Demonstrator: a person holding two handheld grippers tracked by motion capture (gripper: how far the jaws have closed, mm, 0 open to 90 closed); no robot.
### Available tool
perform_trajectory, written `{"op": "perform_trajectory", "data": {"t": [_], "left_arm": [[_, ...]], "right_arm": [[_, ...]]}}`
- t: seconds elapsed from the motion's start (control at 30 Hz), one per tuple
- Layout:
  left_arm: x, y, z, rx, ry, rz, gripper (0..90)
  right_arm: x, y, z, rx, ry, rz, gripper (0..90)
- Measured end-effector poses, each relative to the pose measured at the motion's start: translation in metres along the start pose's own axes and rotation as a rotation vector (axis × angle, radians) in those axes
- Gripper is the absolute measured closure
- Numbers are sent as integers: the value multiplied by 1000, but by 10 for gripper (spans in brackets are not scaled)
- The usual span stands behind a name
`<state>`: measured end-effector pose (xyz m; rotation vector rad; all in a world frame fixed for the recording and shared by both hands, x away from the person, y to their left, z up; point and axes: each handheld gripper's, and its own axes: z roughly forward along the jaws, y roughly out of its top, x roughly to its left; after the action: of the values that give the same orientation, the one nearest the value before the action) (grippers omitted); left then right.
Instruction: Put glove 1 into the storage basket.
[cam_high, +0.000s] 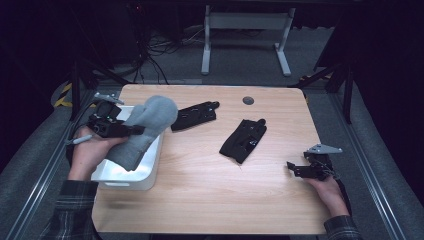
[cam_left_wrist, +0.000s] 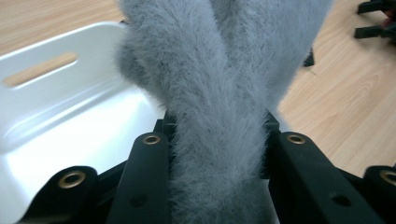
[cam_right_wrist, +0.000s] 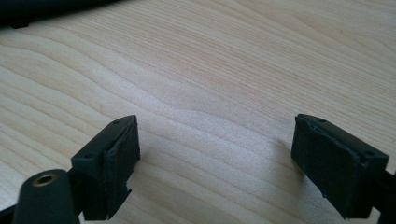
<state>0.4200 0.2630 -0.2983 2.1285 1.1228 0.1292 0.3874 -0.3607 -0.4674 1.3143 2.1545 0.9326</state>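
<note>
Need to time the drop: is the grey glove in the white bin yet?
Not yet: the left gripper holds the grey glove above the white bin.

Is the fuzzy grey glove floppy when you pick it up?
Probably yes. The grey glove, pinched in the left gripper, droops toward the white bin, so it seems soft. Its fuzzy pile bunches between the jaws, so it likely squashes easily and won't slip.
</note>
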Motion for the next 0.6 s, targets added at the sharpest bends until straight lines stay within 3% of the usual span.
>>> {"op": "perform_trajectory", "data": {"t": [0.17,0.23,0.6], "left_arm": [[23,-19,2,10,16,-68,686],[26,-21,3,13,14,-74,685],[58,-41,44,89,47,-189,681]], "right_arm": [[0,0,0,0,-2,2,160],[0,0,0,0,-2,1,160],[0,0,0,0,-2,2,160]]}}
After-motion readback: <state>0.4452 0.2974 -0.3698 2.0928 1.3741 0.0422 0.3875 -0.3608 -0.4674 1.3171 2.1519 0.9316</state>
